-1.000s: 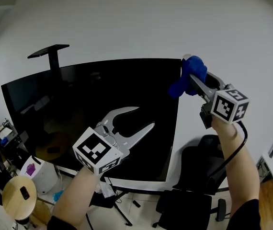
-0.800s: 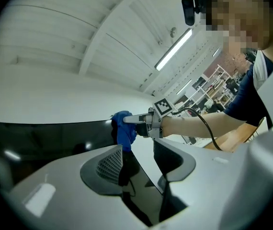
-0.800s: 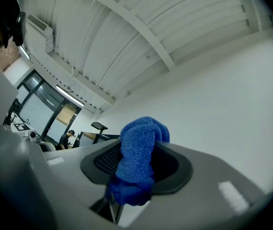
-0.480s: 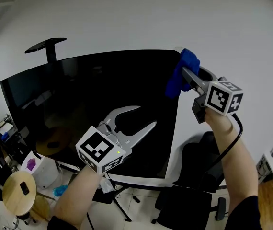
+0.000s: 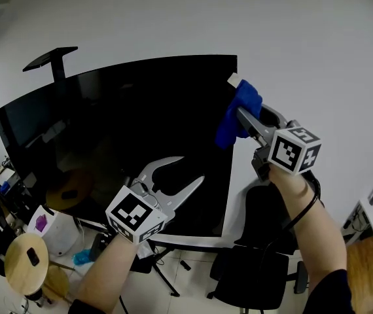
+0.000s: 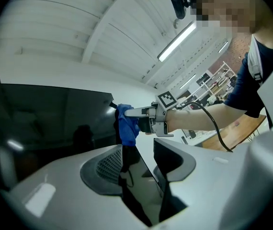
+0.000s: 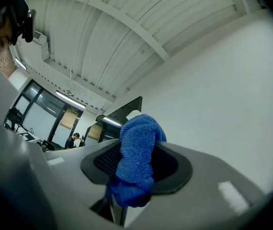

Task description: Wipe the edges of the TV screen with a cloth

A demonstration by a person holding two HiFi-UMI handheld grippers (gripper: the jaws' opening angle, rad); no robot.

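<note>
A large black TV screen (image 5: 108,129) stands on a floor stand against a white wall. My right gripper (image 5: 242,106) is shut on a bunched blue cloth (image 5: 237,115) and holds it against the screen's right edge, a little below the top right corner. The right gripper view shows the cloth (image 7: 139,147) squeezed between the jaws, with the TV corner (image 7: 127,110) behind it. My left gripper (image 5: 188,169) hangs open in front of the screen's lower right part, holding nothing. Through its gap (image 6: 139,162) I see the TV's right edge and the cloth (image 6: 126,128).
A black office chair (image 5: 258,267) stands below the right gripper beside the TV. A round wooden stool (image 5: 26,260) and a white container (image 5: 46,231) are at the lower left. The stand's legs (image 5: 163,283) spread on the floor. A wooden tabletop (image 5: 370,273) is at the far right.
The right gripper has carried the cloth from the top right corner a short way down the screen's right edge. The left gripper has stayed where it was, still open.
</note>
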